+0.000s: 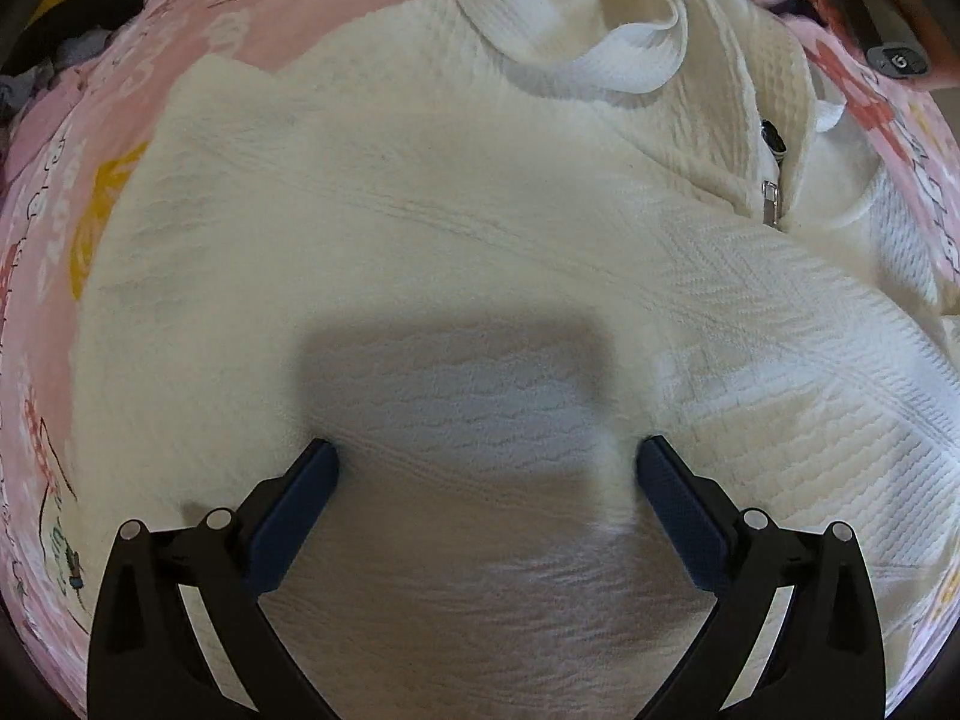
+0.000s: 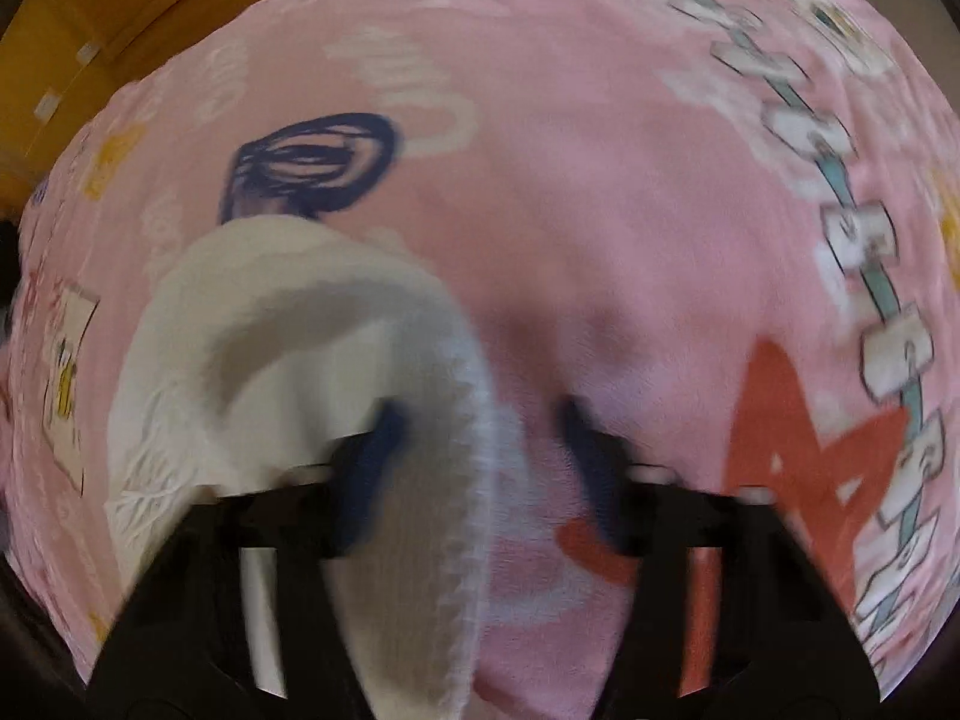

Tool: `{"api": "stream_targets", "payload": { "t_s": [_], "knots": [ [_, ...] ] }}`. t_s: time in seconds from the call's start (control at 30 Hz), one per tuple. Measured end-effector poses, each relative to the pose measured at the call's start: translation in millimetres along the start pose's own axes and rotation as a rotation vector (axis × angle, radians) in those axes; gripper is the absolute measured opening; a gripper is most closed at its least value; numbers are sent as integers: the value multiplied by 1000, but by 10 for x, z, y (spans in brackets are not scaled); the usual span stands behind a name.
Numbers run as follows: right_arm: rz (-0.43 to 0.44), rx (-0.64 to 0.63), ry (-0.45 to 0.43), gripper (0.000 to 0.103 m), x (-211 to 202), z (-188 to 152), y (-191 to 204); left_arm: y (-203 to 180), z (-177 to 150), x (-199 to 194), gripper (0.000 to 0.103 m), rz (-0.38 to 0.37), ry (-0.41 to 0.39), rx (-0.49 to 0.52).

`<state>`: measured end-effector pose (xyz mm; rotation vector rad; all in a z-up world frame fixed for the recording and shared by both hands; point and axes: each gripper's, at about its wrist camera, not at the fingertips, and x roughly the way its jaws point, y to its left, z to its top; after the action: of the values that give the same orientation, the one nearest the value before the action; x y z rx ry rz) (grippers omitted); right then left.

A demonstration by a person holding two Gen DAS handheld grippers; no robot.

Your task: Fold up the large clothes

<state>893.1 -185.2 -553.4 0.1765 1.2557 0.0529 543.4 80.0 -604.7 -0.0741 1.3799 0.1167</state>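
Note:
A large white knitted zip-up garment [image 1: 420,228] lies spread on a pink printed blanket [image 1: 54,252]. Its collar and zipper [image 1: 771,204] are at the upper right. My left gripper [image 1: 486,462] is open, its blue pads just above the garment's body. In the blurred right wrist view, my right gripper [image 2: 480,426] is open above the pink blanket [image 2: 600,210]. A white ribbed edge of the garment [image 2: 444,516] hangs between its fingers, draped against the left pad [image 2: 378,456].
The other gripper's handle and a hand [image 1: 894,24] show at the top right of the left wrist view. Dark clothes [image 1: 72,18] lie at the blanket's upper left. A wooden floor [image 2: 90,18] shows beyond the blanket.

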Motion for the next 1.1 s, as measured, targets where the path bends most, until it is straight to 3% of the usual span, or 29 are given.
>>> {"api": "stream_targets", "payload": {
  "t_s": [0.07, 0.1, 0.17, 0.37, 0.5, 0.6, 0.67, 0.77, 0.87, 0.97, 1.1],
  "knots": [
    [-8, -106, 10, 20, -39, 18, 174, -8, -27, 6, 98, 6, -9, -8],
    [2, -172, 19, 7, -66, 8, 274, -24, -30, 10, 98, 11, -15, -7],
    [-58, -257, -34, 7, -232, -32, 415, -51, -68, 4, 98, 21, -31, -9],
    [-41, -384, -211, 7, -930, -192, 661, -96, -128, -7, 98, 22, -49, -21],
    [-17, -518, -355, 7, -1638, -565, 839, -69, -200, -64, 97, -5, -73, -67],
    [22, -621, -444, 7, -2143, -1095, 929, 108, -405, -270, 96, -97, -79, -126],
    [123, -620, -455, 7, -2461, -1509, 864, 305, -635, -452, 95, -170, -97, -200],
    [193, -615, -480, 6, -2791, -2148, 708, 608, -1010, -679, 95, -225, -107, -265],
    [243, -595, -477, 6, -2972, -2721, 556, 872, -1320, -895, 95, -224, -131, -275],
    [228, -589, -486, 7, -2999, -3360, 339, 1168, -1602, -1135, 95, -200, -167, -278],
    [183, -529, -401, 8, -2625, -4118, -29, 1466, -1821, -1283, 95, -181, -178, -297]
  ]
}}
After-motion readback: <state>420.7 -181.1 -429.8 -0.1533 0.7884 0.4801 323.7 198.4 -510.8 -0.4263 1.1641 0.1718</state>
